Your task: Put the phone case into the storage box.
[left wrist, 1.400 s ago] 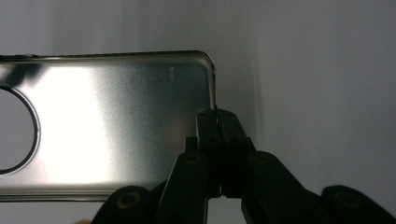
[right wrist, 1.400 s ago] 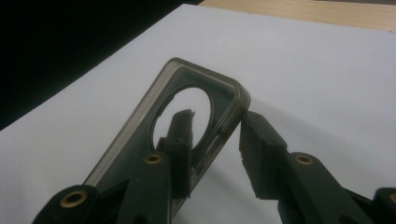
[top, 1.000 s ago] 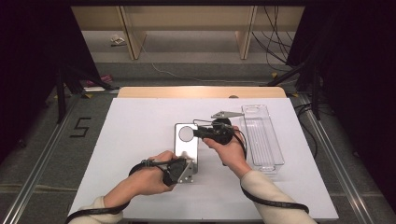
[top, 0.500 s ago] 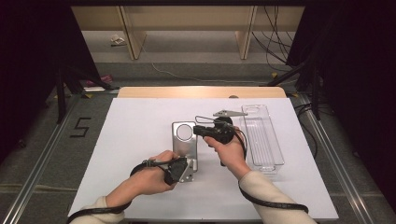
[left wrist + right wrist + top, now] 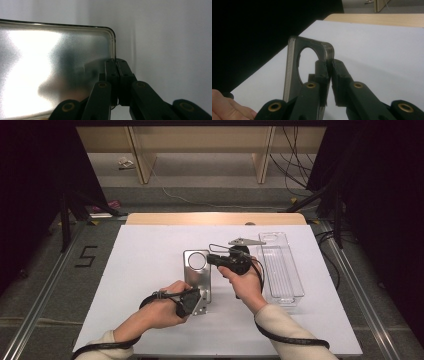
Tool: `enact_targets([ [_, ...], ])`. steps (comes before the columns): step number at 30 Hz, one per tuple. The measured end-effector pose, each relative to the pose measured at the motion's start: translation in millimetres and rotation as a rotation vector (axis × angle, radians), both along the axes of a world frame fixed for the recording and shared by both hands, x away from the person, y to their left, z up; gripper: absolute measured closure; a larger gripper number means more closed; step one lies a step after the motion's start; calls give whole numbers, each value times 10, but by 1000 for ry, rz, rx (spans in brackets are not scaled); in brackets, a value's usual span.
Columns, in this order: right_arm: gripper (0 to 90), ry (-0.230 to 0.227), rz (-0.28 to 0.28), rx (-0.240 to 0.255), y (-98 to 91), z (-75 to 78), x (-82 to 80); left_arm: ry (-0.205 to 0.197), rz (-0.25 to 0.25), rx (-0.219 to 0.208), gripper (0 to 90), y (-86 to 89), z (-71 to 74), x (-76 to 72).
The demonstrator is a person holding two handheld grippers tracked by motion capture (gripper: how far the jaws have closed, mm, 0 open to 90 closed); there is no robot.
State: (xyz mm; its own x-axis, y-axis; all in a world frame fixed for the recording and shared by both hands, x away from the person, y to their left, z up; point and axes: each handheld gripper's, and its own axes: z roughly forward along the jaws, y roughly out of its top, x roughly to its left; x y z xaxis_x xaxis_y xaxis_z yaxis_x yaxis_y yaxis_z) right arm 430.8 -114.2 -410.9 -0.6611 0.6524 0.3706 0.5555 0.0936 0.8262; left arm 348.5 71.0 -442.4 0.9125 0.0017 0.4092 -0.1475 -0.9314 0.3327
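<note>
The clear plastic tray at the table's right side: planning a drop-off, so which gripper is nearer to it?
Right. The right gripper sits just left of the clear plastic tray; the left gripper is farther left, toward the near edge.

Bright worktop, dark surround, soft close-ups

In the high view, even light from overhead makes the white worktop [image 5: 150, 270] the brightest area, while both sides of the room fall into near black; shadows under the hands are faint and short, and the picture is mildly soft. In the left gripper view, the metal plate [image 5: 50, 70] carries a broad white glare with a dim, smeared reflection in it, and the near left claw [image 5: 116, 62] is blurred. In the right gripper view, the upper left is deep black, the plate's edge looks dull grey, and the right claw [image 5: 329, 62] is out of focus.
</note>
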Motion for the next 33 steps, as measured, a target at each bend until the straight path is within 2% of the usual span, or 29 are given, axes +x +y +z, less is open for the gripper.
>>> enact_targets([
  [5, 851, -13, 3, 4, 10, 36, -20, -2, 17, -8, 877, 21, -8, 21],
  [8, 855, -4, -1, 18, 8, 39, -25, 1, 27, -3, 872, 26, -4, 29],
  [11, 857, -3, 0, 27, 5, 49, -27, 0, 29, -17, 865, 26, 16, 24],
  [14, 857, -16, -7, 42, -8, 86, -37, 4, 41, -52, 844, 42, 49, 28],
  [21, 857, -47, -35, 40, -54, 136, -35, 52, 61, -201, 703, 133, 160, 19],
  [23, 857, -54, -42, 34, -66, 138, -32, 61, 81, -257, 653, 177, 189, 14],
  [25, 856, -61, -44, 31, -77, 138, -27, 82, 115, -346, 590, 239, 200, -8],
  [29, 856, -65, -51, 21, -87, 134, -23, 107, 168, -462, 456, 396, 248, -41],
  [33, 856, -71, -56, 17, -101, 142, -19, 129, 229, -548, 355, 563, 285, -66],
])
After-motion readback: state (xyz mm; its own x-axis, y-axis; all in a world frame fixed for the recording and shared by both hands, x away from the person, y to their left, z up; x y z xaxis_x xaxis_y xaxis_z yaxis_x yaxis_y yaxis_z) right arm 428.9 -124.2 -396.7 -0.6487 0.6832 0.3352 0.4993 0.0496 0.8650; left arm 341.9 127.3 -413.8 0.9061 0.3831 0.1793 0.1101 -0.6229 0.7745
